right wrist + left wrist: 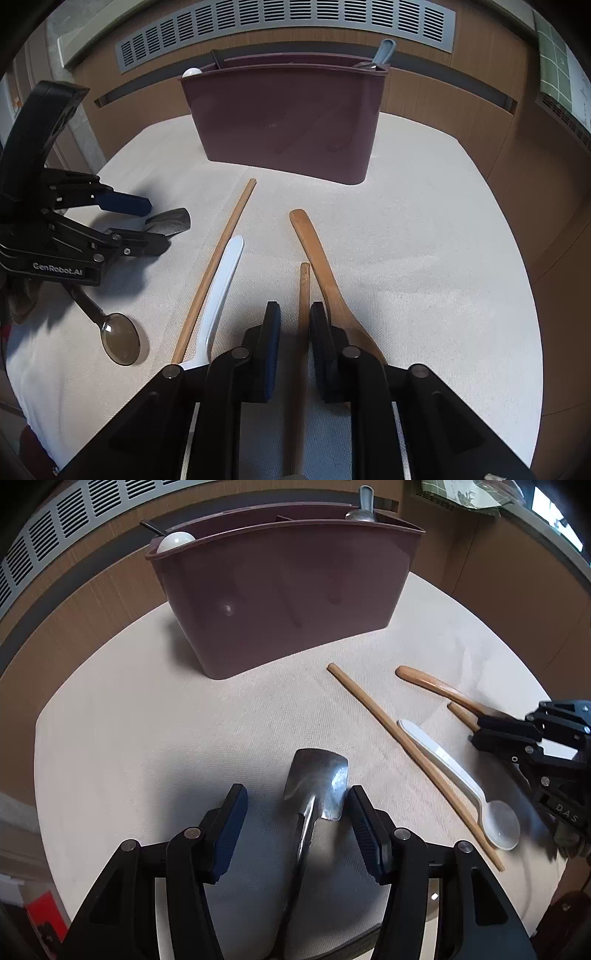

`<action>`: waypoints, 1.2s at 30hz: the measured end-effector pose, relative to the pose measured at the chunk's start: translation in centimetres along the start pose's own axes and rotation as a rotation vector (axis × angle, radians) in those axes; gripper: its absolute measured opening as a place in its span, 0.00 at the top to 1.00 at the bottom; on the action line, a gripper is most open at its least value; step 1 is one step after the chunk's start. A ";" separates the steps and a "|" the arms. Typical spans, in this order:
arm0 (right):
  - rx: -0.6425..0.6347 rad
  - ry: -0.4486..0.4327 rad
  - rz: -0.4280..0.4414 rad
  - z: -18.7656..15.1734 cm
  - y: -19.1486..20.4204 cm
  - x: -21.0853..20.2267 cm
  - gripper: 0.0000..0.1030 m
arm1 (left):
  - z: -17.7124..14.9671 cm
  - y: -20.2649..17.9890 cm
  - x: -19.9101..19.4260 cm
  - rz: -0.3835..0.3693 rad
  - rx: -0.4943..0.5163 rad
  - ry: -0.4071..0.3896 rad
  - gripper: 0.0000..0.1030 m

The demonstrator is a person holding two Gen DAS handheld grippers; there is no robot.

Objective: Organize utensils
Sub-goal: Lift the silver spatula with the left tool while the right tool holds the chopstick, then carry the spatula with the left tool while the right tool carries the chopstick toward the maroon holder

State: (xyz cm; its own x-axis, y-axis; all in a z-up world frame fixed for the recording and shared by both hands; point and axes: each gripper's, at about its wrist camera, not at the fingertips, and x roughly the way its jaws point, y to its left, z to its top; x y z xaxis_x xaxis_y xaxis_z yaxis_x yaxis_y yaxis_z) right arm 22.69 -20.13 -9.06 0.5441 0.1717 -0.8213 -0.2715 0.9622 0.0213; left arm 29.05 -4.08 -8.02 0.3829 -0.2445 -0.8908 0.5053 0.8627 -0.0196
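Observation:
My left gripper (297, 794) is open and straddles the flat handle of a metal spoon (317, 775) lying on the beige mat; the right pad sits at the handle's edge. In the right wrist view the same left gripper (157, 227) stands over that spoon's handle, and the spoon's bowl (122, 343) lies nearer. My right gripper (295, 308) has a short wooden chopstick (304, 284) in its narrow gap, with space showing on the left side. Beside it lie a wooden spoon (317, 254), a white spoon (221, 291) and a long chopstick (218, 266).
A maroon divided caddy (280, 590) stands at the back of the mat (147, 720), with a white spoon (175, 541) in its left part and a metal spoon (364, 509) in its right. Behind it are wood-look panels and a vent grille (288, 26).

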 end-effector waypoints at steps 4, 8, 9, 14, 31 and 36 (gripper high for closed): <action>0.035 -0.029 0.020 -0.6 -0.6 -0.8 0.94 | 0.0 0.3 -0.1 -0.007 -0.018 0.005 0.43; 0.072 -0.060 0.037 -1.0 -1.4 -2.2 0.94 | 0.5 1.1 0.9 -0.001 -0.025 0.012 0.42; 0.077 -0.066 0.036 -1.0 -1.6 -2.5 0.94 | 0.6 1.5 0.9 0.000 -0.026 0.016 0.42; 0.095 -0.083 0.032 -1.0 -2.1 -3.0 0.94 | 1.3 1.0 1.1 0.004 -0.011 -0.003 0.54; 0.072 -0.024 0.056 -1.5 -1.6 -2.2 0.89 | -0.1 0.3 -5.8 -0.062 -0.113 -0.254 0.68; 0.013 0.006 0.037 -1.0 -0.5 -0.5 0.87 | -0.8 0.3 -6.1 -0.077 -0.149 -0.292 0.68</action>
State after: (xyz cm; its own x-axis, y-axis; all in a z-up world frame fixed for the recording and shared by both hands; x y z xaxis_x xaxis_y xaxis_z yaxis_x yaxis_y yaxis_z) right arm 21.77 -20.87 -9.23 0.5291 0.2056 -0.8233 -0.2806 0.9580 0.0590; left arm 26.24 -1.94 -2.96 0.5642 -0.4096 -0.7168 0.4314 0.8866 -0.1670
